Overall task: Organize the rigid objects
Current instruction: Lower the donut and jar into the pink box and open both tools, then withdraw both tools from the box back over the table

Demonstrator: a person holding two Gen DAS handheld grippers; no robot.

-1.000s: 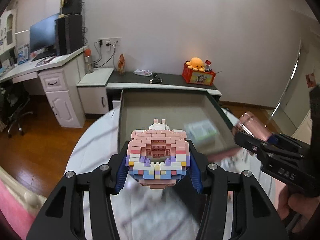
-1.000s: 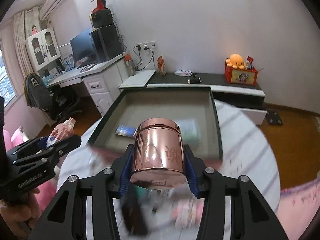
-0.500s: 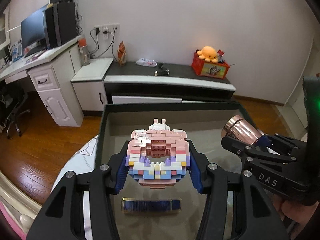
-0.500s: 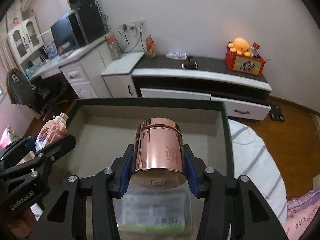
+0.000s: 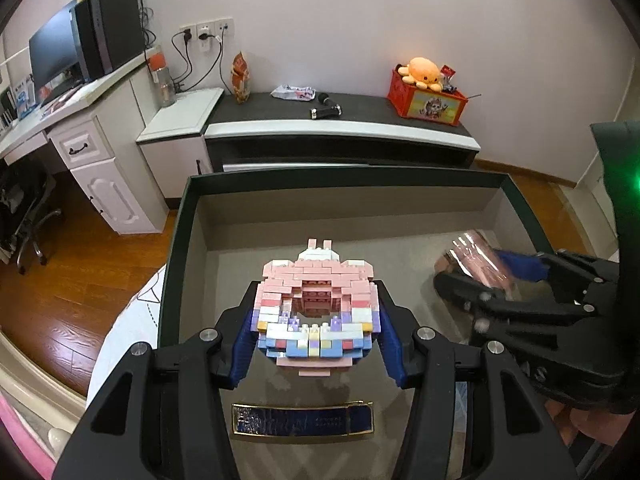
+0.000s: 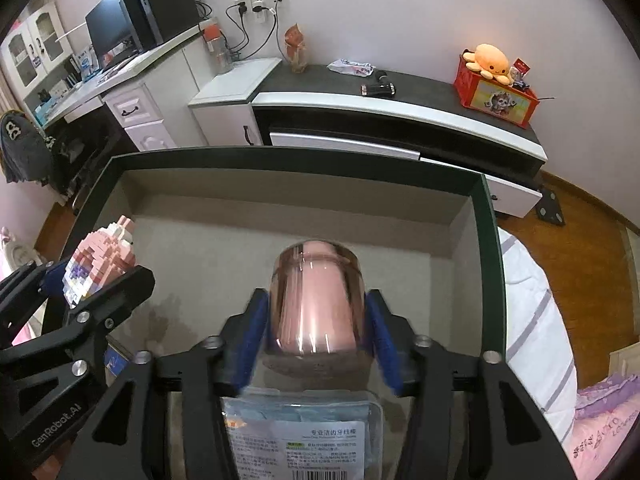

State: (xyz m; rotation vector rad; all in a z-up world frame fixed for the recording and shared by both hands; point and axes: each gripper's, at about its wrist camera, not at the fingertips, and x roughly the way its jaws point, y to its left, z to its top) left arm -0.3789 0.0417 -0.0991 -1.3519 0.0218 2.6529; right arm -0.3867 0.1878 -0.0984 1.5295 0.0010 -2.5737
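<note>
Left gripper [image 5: 316,328] clamps a knobbly brick model [image 5: 316,312]; right gripper [image 6: 316,330] clamps a shiny copper tin [image 6: 316,300] (now lower), both over the tray [image 6: 486,240].

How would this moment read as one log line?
left gripper: grips brick model | right gripper: grips copper tin | both over open box

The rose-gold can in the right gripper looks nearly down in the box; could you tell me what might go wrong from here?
1. The rose-gold can hangs just beyond a flat plastic packet; set partly on it, the can might tip.
2. The left gripper holds a brick model close beside the right gripper inside the box, so the two could knock together.
</note>
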